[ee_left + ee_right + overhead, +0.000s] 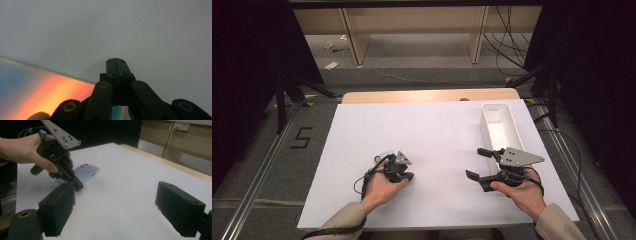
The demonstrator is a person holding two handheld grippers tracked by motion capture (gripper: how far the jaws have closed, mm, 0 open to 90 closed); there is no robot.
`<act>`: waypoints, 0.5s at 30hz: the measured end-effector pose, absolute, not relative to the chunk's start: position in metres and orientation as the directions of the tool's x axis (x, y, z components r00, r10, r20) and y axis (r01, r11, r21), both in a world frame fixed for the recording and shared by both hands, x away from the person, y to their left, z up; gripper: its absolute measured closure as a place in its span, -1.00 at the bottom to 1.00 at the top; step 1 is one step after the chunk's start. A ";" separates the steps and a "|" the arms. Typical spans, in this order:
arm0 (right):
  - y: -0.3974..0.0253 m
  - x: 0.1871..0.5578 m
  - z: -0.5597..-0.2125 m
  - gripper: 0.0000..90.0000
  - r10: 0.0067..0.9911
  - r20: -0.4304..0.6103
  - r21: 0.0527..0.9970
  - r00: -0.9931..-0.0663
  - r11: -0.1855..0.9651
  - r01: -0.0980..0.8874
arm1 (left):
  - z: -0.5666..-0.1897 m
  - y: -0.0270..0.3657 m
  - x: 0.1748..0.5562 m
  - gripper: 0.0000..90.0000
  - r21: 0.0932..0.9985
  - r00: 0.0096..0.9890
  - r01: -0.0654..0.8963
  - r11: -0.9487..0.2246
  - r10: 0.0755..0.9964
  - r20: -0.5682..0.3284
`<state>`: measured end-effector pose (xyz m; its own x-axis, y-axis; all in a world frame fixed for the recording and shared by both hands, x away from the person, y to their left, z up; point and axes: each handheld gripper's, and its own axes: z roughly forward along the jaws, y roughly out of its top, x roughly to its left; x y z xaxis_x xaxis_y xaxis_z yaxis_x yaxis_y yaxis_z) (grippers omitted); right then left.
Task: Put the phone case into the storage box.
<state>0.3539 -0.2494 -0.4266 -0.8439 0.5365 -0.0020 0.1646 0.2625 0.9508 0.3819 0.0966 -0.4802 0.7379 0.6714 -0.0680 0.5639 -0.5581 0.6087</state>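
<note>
Phone (pixel 86 172): iridescent back, no legible brand, flat on white board (pixel 437 130) beside left gripper (pixel 76 185), whose jaws are pressed together. Right gripper (pixel 477 162): wide, holding nothing. Floor mark (pixel 301 137): "5".

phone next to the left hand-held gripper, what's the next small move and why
Probably open the left hand-held gripper and shift it sideways over the phone. Its jaws are shut with the tips down on the white sheet beside the phone's edge, so it holds nothing yet. The right hand-held gripper waits open near the tray.
</note>
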 end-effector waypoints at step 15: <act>-0.249 0.354 -0.427 -0.62 0.537 -0.001 0.950 -0.844 0.265 0.167 | -0.475 0.122 0.366 1.00 0.528 0.721 0.628 -0.572 0.682 -0.119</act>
